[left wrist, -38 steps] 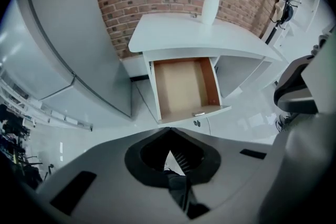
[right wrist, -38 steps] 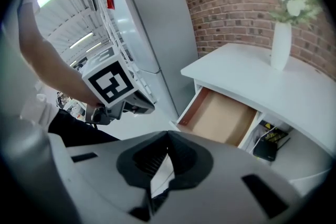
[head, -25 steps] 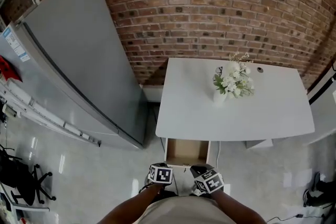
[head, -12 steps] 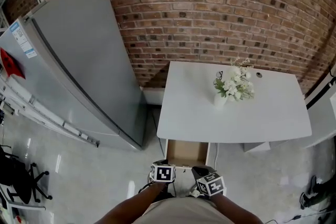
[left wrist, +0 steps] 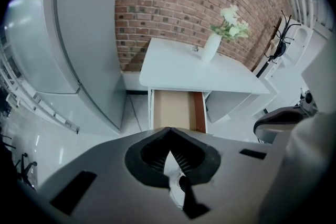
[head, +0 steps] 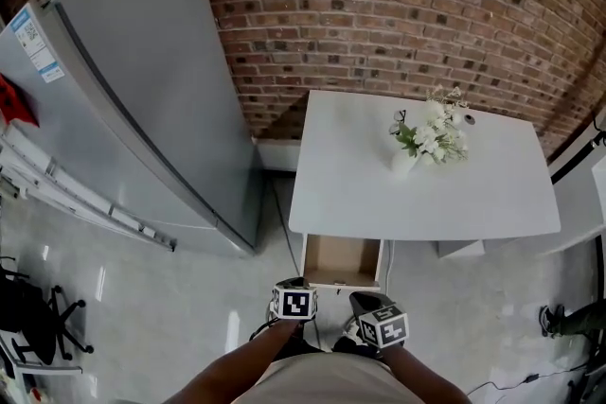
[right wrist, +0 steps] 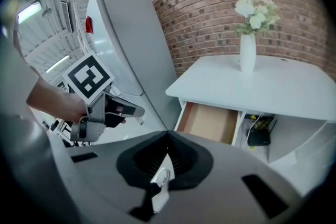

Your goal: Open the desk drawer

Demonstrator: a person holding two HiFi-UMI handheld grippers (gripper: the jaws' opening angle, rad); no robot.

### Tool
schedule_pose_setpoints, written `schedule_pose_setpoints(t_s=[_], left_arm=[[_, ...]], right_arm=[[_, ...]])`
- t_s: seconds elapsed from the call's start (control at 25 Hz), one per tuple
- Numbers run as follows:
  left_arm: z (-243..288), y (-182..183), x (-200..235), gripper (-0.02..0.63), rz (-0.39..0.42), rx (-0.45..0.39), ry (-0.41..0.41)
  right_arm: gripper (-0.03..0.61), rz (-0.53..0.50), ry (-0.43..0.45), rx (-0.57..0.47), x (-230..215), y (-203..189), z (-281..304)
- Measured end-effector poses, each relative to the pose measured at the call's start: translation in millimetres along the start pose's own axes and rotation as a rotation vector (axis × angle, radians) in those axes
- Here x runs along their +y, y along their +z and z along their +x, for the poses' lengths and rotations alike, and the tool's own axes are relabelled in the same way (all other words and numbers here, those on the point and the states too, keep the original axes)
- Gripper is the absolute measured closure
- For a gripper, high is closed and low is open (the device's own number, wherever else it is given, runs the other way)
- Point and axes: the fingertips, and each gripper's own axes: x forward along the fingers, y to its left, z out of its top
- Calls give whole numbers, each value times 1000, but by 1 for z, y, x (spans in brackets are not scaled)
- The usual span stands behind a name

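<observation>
The white desk (head: 417, 194) stands against the brick wall. Its left drawer (head: 341, 260) is pulled out and shows a bare brown inside (left wrist: 176, 110), also seen in the right gripper view (right wrist: 209, 122). My left gripper (head: 295, 289) hovers just in front of the drawer's front edge, shut with nothing in it (left wrist: 169, 130). My right gripper (head: 362, 305) hangs beside it, a little nearer to me, shut and empty as well (right wrist: 168, 135). Neither touches the drawer. The left gripper (right wrist: 127, 110) also shows in the right gripper view, apart from the desk.
A tall grey refrigerator (head: 133, 90) stands left of the desk with a narrow gap between. A vase of white flowers (head: 426, 142) sits on the desktop. A black box with cables (right wrist: 257, 134) lies under the desk. A chair (left wrist: 283, 120) is at the right.
The head view has shifted a little. Both grippers have turned slightly but stay in front of the drawer. The drawer stands out as far as before.
</observation>
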Motion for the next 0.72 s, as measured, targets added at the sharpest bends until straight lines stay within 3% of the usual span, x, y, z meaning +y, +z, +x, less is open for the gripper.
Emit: schedule_pose_setpoints(t_s=[0.28,0.72], left_arm=[[9,-8,2,607,-43,-19,-35],[17,-18,-7,607,5,9,-47]], right_arm=[[563,8,-23,-8,3,-5,4],[563,50,-53,-30,-9,-9,2]])
